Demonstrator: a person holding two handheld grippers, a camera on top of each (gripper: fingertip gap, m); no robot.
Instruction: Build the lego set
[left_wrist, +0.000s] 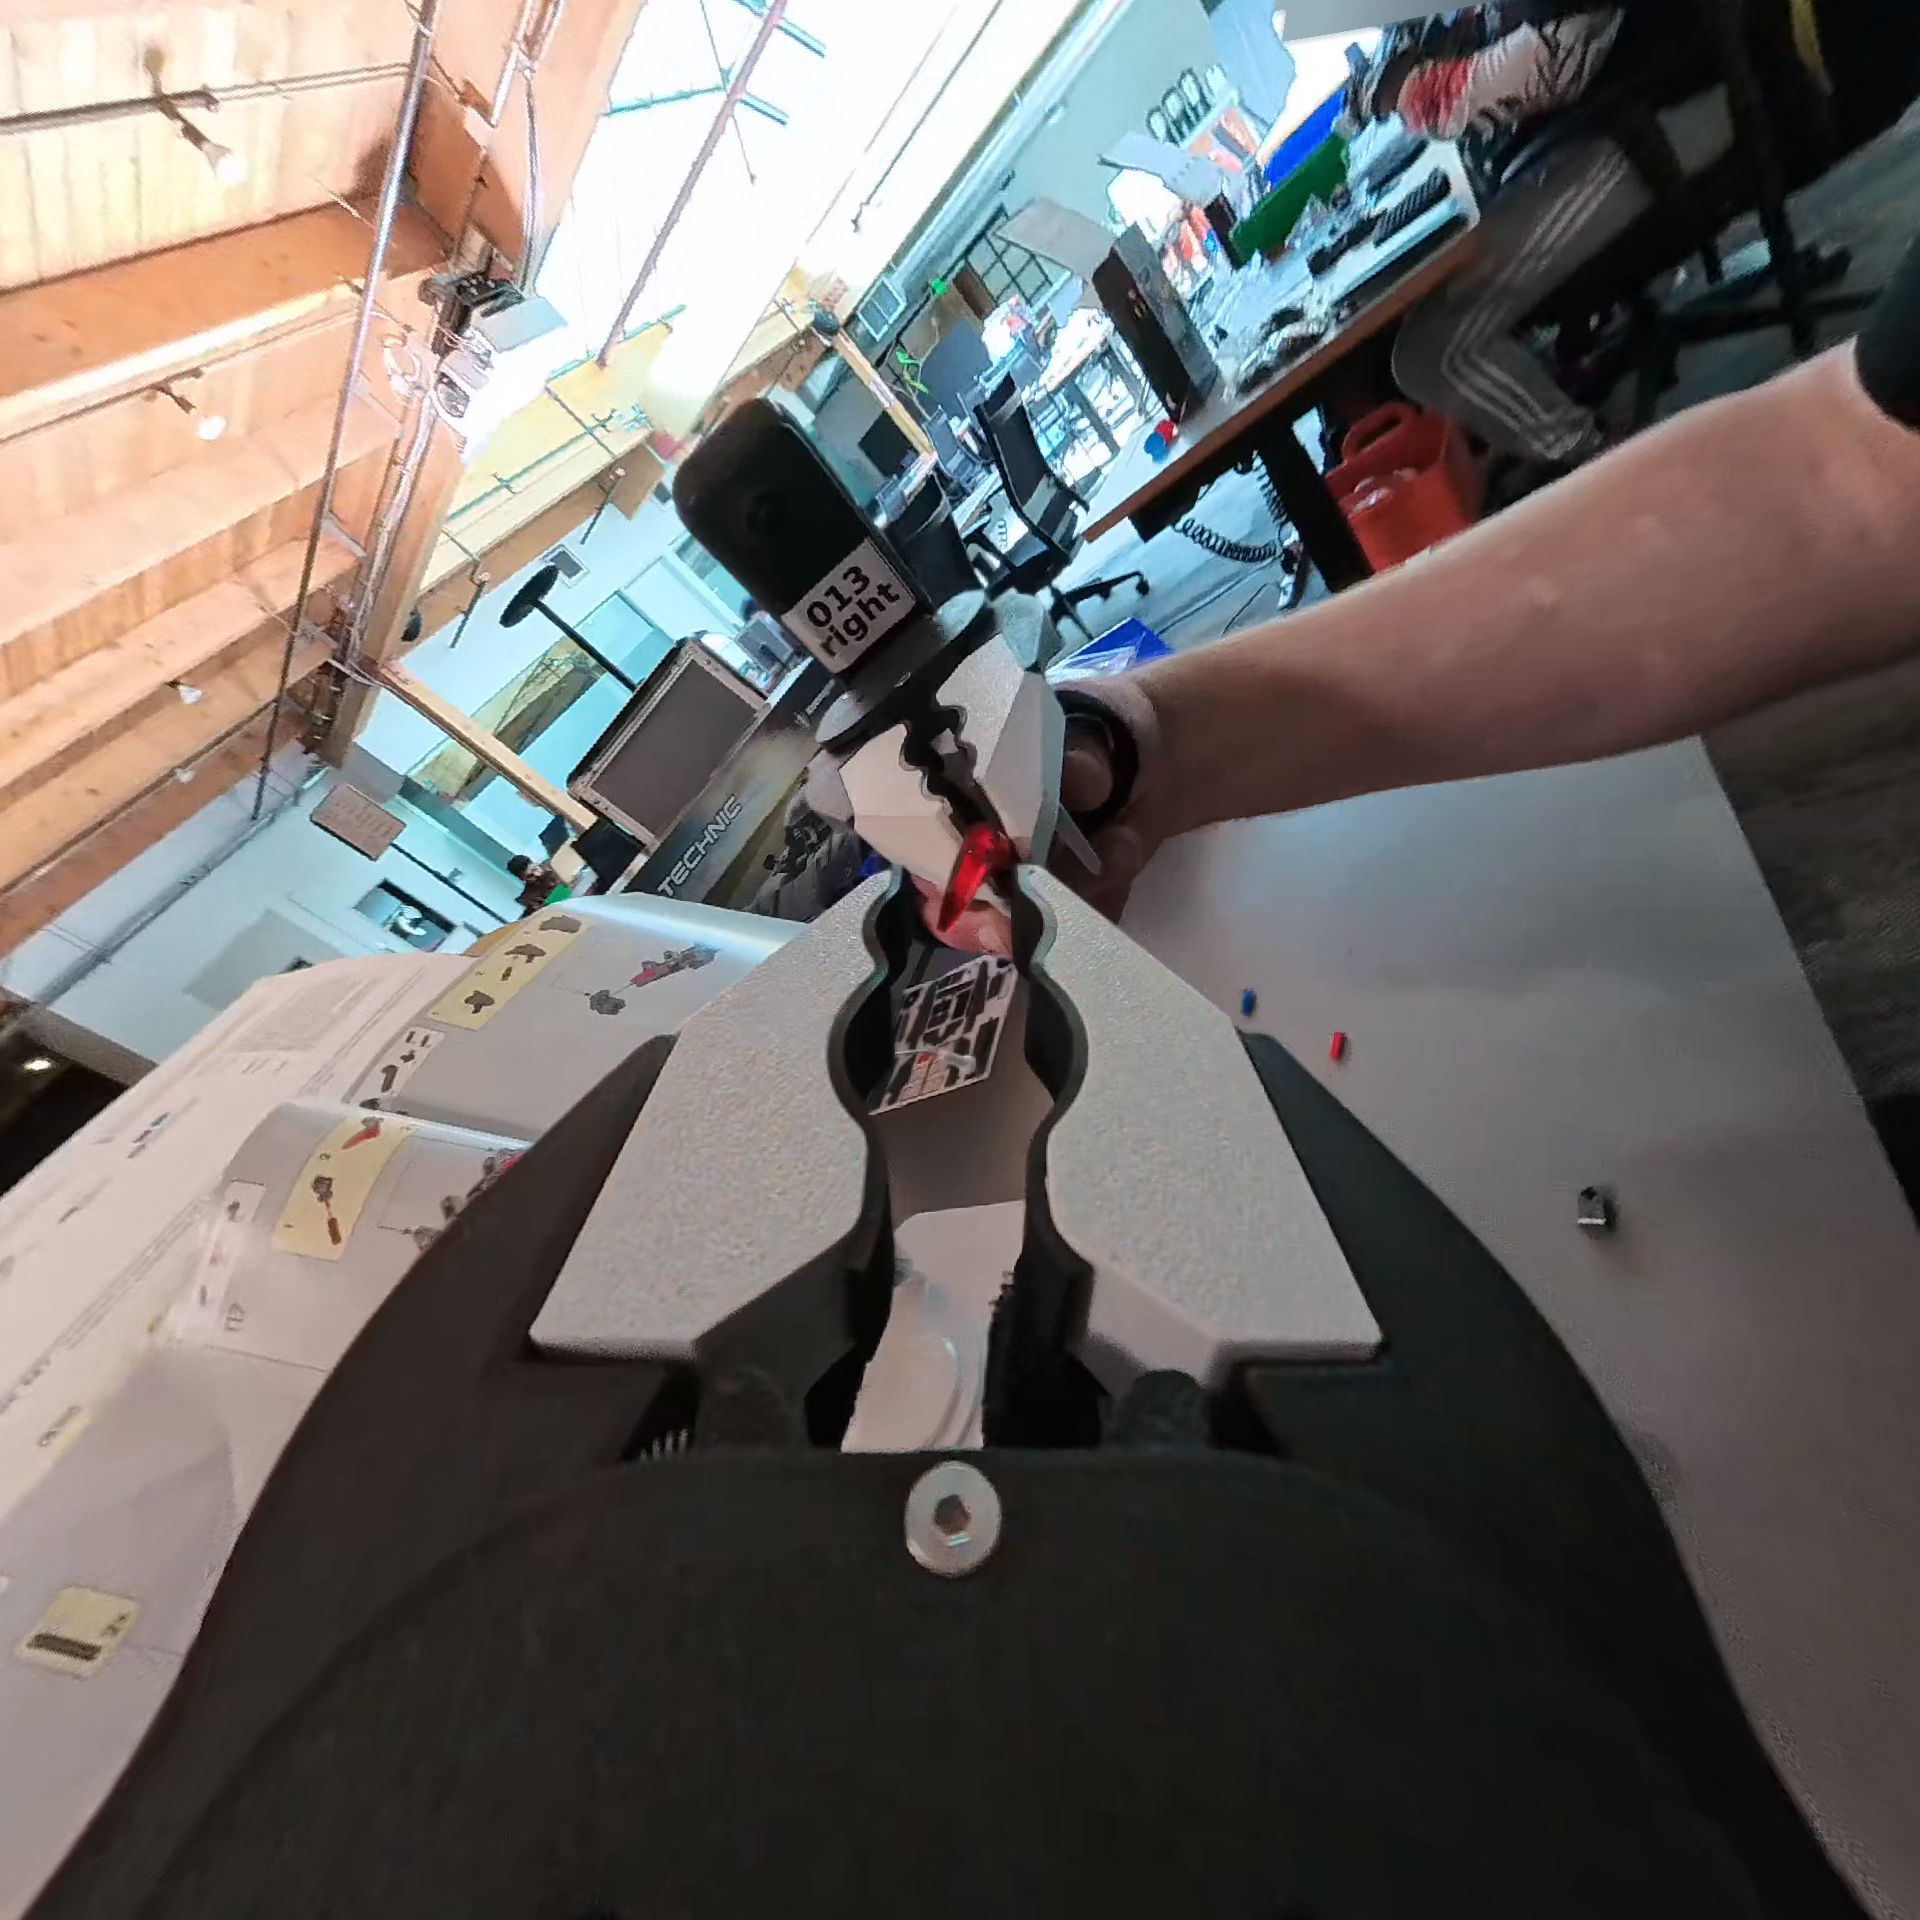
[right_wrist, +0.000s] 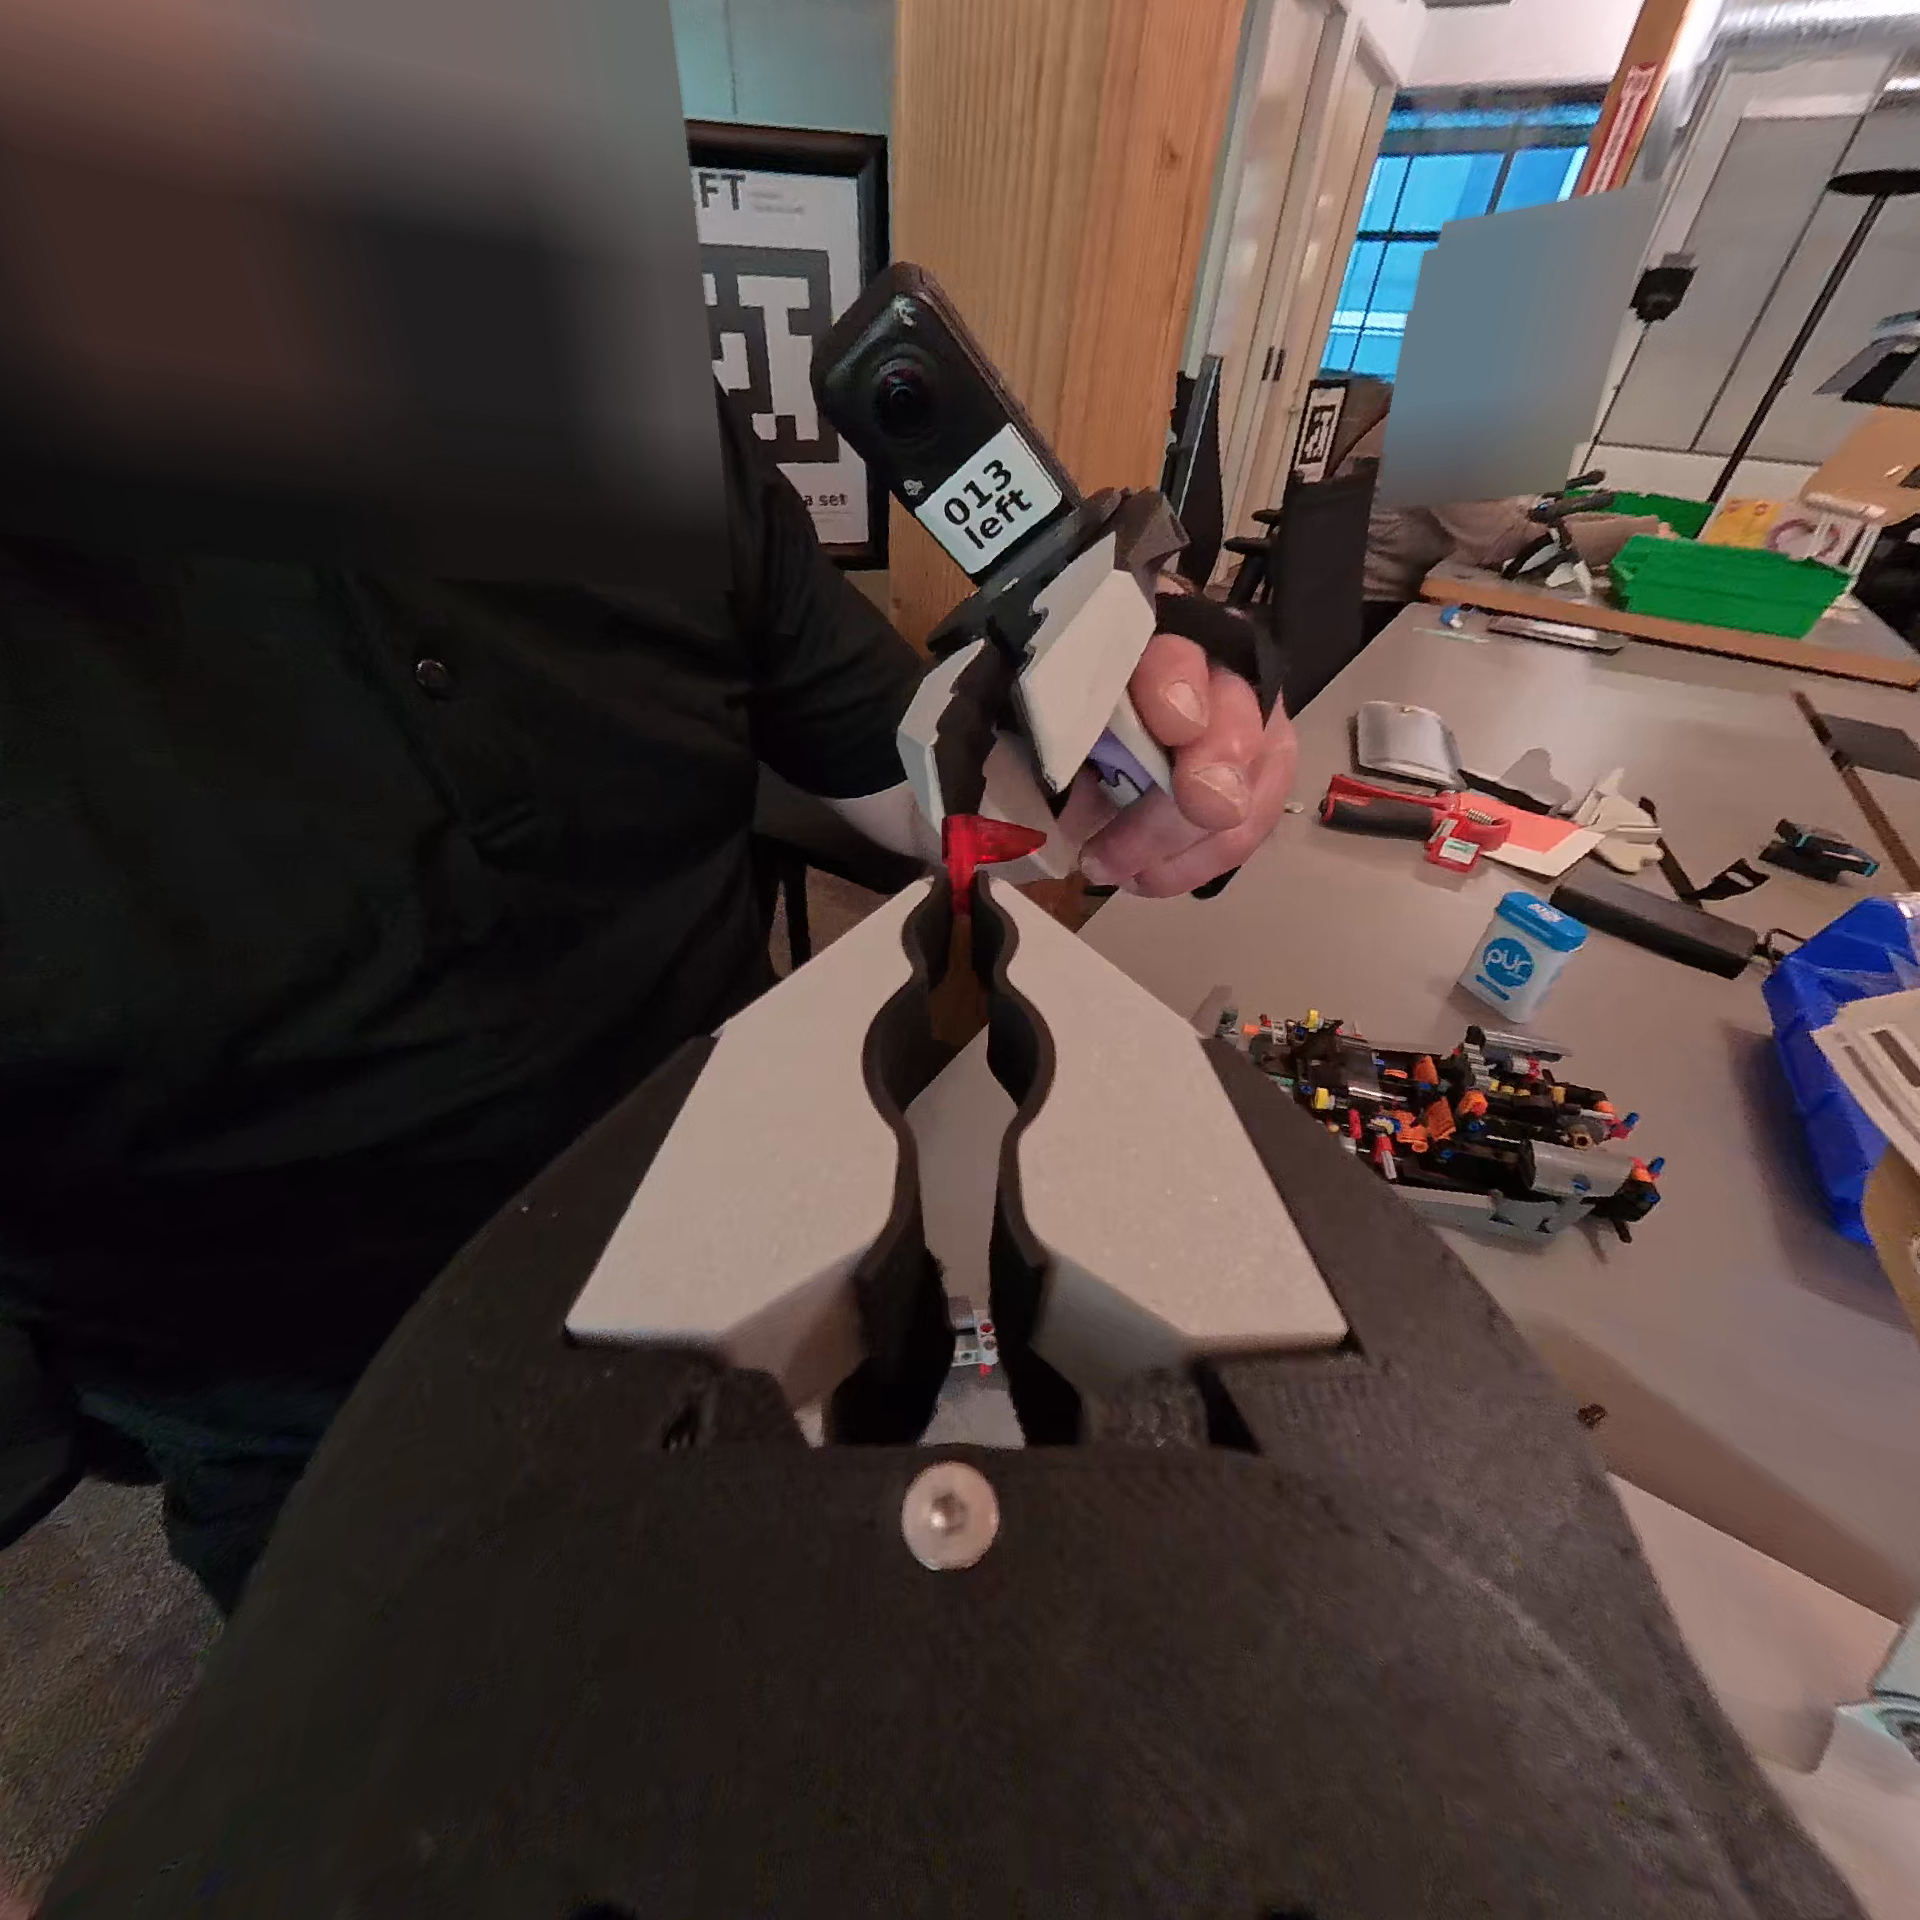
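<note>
Both grippers are raised above the table, tips meeting nose to nose around one red piece (left_wrist: 971, 871).

Left gripper (left_wrist: 956, 904): jaws nearly closed, a narrow wavy slit between the pads. The red piece sits at the tip gap. Whether this gripper clamps it cannot be told from its own view.

Right gripper (right_wrist: 961, 891): jaws likewise almost closed. The red piece (right_wrist: 985, 840) stands just above the tips, a thin red stem running down into the slit. It appears pinched there. In this view the left gripper (right_wrist: 971, 821) comes down from above with its tips on the same piece, held by a bare hand (right_wrist: 1195, 774).

In the left view the right gripper (left_wrist: 971, 847) is held by a hand (left_wrist: 1101, 800) with a bare forearm reaching in from the right.

Surface: pale grey table (left_wrist: 1455, 987). An open instruction booklet (left_wrist: 312, 1091) lies on the left side, and a sticker sheet (left_wrist: 951, 1029) shows through the left jaws. A few small loose pieces, blue (left_wrist: 1247, 1003), red (left_wrist: 1337, 1044) and dark (left_wrist: 1595, 1210), lie well apart on the bare top.

The part-built lego model (right_wrist: 1455, 1127), black and grey with orange, red and blue pins, lies on the table (right_wrist: 1299, 935) to the right of the grippers. Beyond it stand a white and blue tub (right_wrist: 1520, 956), a blue bin (right_wrist: 1829, 1091) and a red-handled tool (right_wrist: 1403, 810).

Room: open workshop with a wooden pillar (right_wrist: 1060, 260), green crates (right_wrist: 1725, 587), windows and further desks.
</note>
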